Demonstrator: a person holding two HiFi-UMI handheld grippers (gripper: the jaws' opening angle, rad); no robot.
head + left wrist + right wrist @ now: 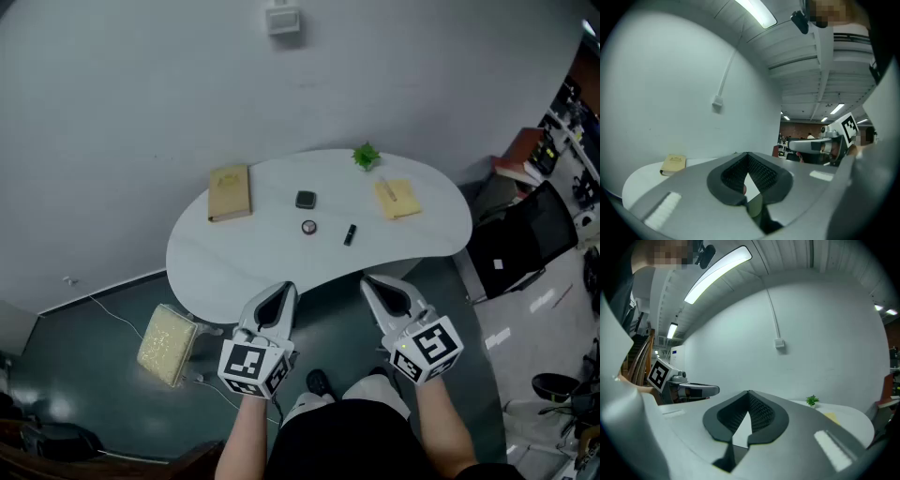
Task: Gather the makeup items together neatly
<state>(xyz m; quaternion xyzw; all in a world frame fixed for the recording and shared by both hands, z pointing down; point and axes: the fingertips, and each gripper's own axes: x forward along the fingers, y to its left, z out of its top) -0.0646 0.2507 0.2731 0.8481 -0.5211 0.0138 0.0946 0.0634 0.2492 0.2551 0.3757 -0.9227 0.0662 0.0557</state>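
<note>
Makeup items point(308, 227) on a white desk point(234, 258).
Left hand-held gripper point(284, 291) and right hand-held gripper point(372, 283) pressed together, empty; left gripper view shows a tan book point(673, 164), right gripper view a small plant point(812, 401).

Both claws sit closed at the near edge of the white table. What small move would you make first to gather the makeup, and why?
Probably open the right gripper and reach for the small black lipstick tube. It lies nearest that gripper, apart from the round compact and the dark square compact. That gripper is shut and empty now.
</note>
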